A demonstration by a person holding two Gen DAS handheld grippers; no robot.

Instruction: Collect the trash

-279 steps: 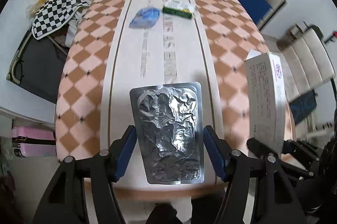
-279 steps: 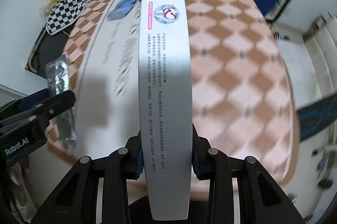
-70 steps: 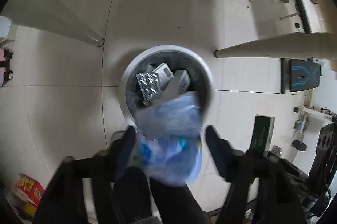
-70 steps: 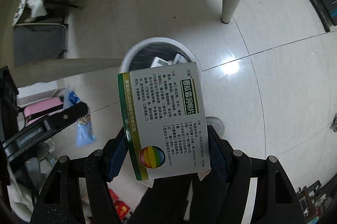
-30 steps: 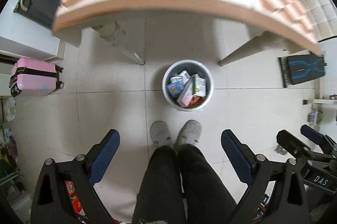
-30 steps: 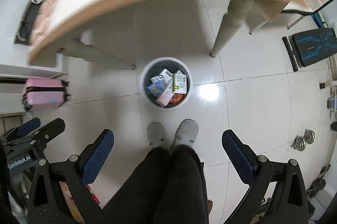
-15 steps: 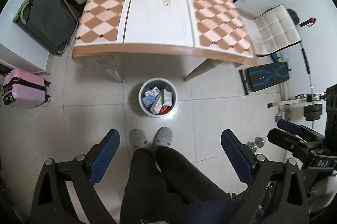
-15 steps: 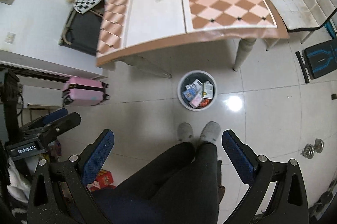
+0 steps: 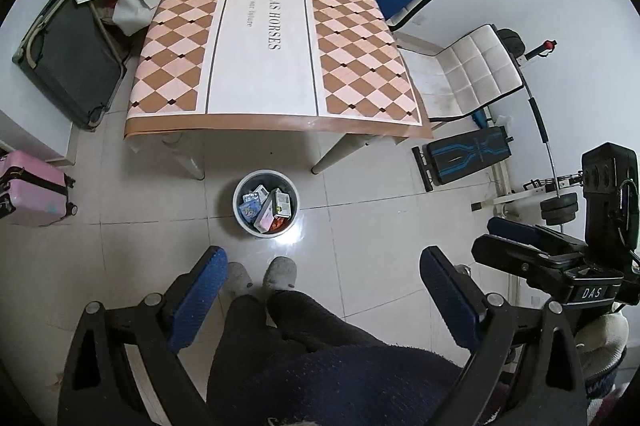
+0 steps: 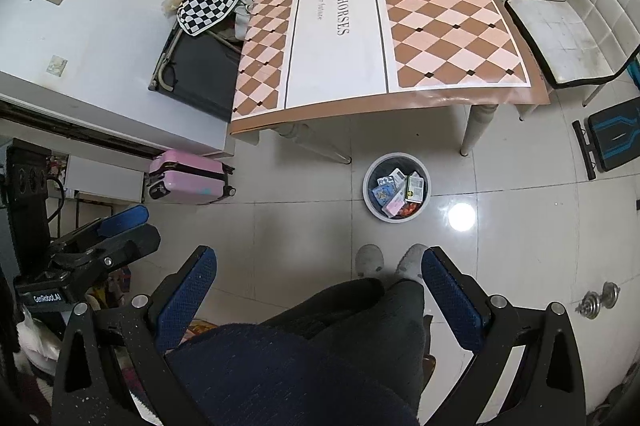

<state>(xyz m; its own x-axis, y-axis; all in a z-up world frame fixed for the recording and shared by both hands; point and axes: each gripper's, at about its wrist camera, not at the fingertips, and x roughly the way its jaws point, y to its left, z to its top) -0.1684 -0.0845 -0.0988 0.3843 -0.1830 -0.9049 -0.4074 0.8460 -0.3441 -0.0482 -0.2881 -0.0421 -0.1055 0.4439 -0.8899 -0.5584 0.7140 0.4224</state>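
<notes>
Both grippers spread wide, holding nothing: left gripper [image 9: 320,290] and right gripper [image 10: 320,290] both held high, looking down at the floor. Trash bin [image 9: 266,204] sits on the tiles just in front of the desk [image 9: 264,38], near its legs; boxes and a blister pack [image 10: 387,181] lie inside it. Person's feet [image 9: 262,276] are near the bin's close side. Pink suitcase [image 10: 188,182] stands to the left.
</notes>
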